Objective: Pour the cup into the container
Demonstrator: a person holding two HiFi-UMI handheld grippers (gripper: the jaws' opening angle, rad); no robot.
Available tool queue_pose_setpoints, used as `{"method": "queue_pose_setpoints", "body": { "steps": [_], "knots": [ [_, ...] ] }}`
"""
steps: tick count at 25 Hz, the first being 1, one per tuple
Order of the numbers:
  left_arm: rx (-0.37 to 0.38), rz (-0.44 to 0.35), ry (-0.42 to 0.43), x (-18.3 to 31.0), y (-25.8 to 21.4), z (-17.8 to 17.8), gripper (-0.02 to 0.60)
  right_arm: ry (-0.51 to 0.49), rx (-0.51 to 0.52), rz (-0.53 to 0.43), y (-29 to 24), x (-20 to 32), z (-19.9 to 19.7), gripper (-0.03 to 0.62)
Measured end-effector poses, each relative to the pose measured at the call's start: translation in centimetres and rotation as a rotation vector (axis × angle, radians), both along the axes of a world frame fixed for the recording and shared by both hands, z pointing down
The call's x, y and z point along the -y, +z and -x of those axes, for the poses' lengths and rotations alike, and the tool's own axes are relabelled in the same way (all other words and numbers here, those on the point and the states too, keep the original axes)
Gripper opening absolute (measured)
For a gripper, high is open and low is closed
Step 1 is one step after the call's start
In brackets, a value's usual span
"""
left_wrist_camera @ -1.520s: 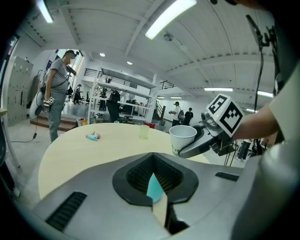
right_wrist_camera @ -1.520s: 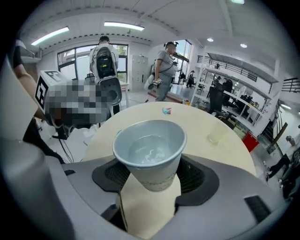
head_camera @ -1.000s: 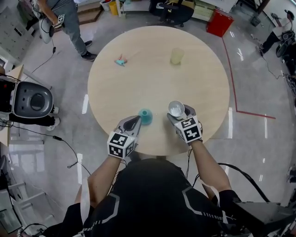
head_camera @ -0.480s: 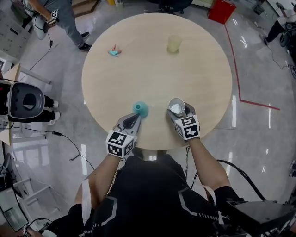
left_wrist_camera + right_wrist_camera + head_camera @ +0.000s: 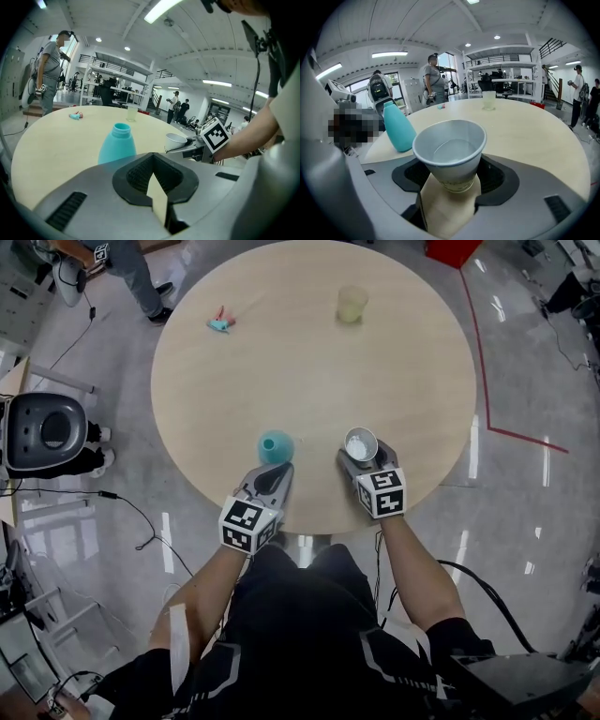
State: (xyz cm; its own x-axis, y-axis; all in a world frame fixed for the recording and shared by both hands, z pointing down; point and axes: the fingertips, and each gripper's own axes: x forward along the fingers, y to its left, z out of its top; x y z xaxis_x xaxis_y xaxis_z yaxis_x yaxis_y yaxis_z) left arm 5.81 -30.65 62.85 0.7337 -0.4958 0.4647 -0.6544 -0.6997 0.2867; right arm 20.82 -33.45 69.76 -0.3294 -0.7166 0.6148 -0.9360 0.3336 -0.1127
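- Head view: my right gripper (image 5: pixel 362 454) is clamped on the paper cup (image 5: pixel 360 443), at the near edge of the round table (image 5: pixel 394 362), right of centre.
- Cup is upright with its mouth up; it has a white rim and a pale inside with something whitish in the bottom.
- My left gripper (image 5: pixel 280 469) is clenched and empty, its tip just short of the teal bottle (image 5: pixel 276 444). I can't tell whether they touch.
- The bottle stands on the table just beside the cup, to its left.
- At the far side are a yellowish clear cup (image 5: pixel 352 304) and a small teal-and-red thing (image 5: pixel 219 322), both well apart from my grippers.
- A person (image 5: pixel 131 268) stands on the floor at top left.
- Left gripper view: the jaws of my left gripper (image 5: pixel 154 185) are pressed together with nothing between them.
- The teal bottle (image 5: pixel 117 143) is right ahead, upright, its neck open with no cap.
- The paper cup (image 5: pixel 175 140) is to its right, gripped by my right gripper (image 5: pixel 187 149), whose marker cube (image 5: pixel 215 133) shows behind it.
- The yellowish clear cup (image 5: pixel 132 112) is far back on the table.
- Right gripper view: my right gripper (image 5: pixel 453 187) grasps the paper cup (image 5: pixel 450 145) low on its body, pads on both sides.
- The cup has a white outside with faint print near the base and a grey-white inside, with what looks like clear liquid low in it.
- The teal bottle (image 5: pixel 398 129) stands to the left, near the cup but not touching it.
- The yellowish clear cup (image 5: pixel 489 100) is at the far edge.
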Motion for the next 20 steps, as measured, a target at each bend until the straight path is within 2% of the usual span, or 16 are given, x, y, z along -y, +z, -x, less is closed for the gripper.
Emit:
{"method": "queue_pose_setpoints", "body": {
  "steps": [12, 20],
  "knots": [
    [0.0, 0.027, 0.018, -1.1, 1.2, -0.2, 0.002, 0.029, 0.051, 0.006, 1.0, -0.2, 0.4, 0.307],
    [-0.028, -0.032, 0.025, -0.6, -2.1, 0.4, 0.002, 0.048, 0.047, -0.003, -1.0, -1.4, 0.3, 0.308]
  ]
}}
